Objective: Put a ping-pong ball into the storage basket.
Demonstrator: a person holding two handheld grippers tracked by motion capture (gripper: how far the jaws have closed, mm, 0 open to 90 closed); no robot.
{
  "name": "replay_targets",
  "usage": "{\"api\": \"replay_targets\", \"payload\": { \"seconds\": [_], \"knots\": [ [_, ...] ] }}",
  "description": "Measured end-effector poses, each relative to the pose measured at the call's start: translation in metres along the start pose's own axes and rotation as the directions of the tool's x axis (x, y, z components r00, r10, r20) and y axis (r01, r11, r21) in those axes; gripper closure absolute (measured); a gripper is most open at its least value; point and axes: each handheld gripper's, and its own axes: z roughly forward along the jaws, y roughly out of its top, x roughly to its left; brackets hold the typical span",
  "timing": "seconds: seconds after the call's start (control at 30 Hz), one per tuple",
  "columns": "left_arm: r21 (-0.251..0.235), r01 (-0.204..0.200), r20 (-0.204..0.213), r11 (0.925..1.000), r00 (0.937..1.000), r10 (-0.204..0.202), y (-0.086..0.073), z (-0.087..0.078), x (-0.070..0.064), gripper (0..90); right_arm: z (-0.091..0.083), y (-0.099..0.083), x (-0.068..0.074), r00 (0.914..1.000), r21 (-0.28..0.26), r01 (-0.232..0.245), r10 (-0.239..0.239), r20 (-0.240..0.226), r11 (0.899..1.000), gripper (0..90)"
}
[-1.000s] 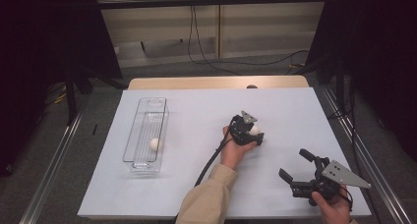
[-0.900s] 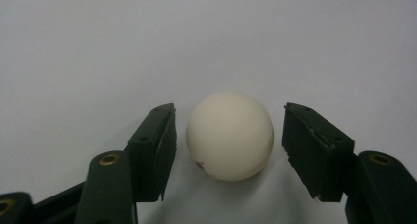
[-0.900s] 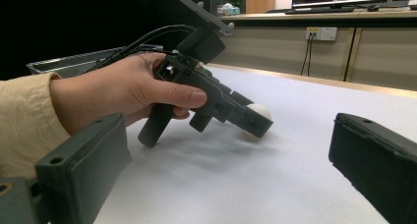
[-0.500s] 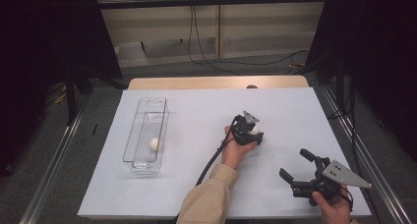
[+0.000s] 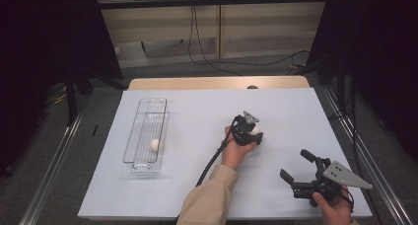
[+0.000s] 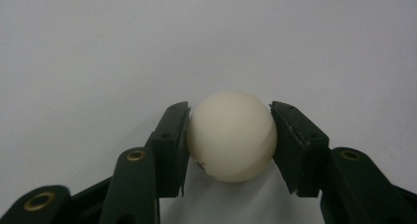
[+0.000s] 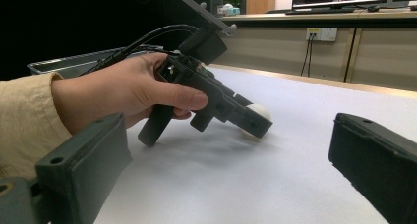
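While pinching white ball on table: left gripper | right gripper: spread wide, empty

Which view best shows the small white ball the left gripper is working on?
The left gripper view: the small white ball sits large between the left gripper's jaws. The right gripper view shows it half hidden; in the high view it is barely a sliver.

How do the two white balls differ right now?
The ball at the left gripper lies on the bare table, clamped between the left gripper's jaws; the ball in the clear bin lies free, untouched. The first sits mid-table, the second at the left. Both look alike.
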Motion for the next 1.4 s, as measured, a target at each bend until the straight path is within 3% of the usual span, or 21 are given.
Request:
{"api": "replay_targets", "payload": {
  "seconds": [0.6,0.73,0.93,1.4],
  "knots": [
    [0.01,0.033,0.035,0.9994,0.9988,-0.033,0.002,-0.01,0.002,51.1,0.0,0.0,0.0,1.0,-0.003,0.002,-0.002,0.0,1.0,1.4],
    [0.021,0.003,0.014,0.9998,0.9999,-0.003,0.002,-0.014,0.002,51.1,0.0,0.0,0.0,1.0,-0.003,0.001,-0.001,0.001,1.0,1.4],
    [0.006,0.042,0.036,0.9991,0.9985,-0.042,0.001,-0.02,0.006,51.1,0.0,0.0,0.0,1.0,-0.003,0.001,-0.001,0.001,1.0,1.4],
    [0.009,0.025,0.039,0.9996,0.9989,-0.025,0.001,-0.032,0.007,51.1,0.0,0.0,0.0,1.0,-0.004,0.001,-0.001,0.0,1.0,1.4]
  ]
}}
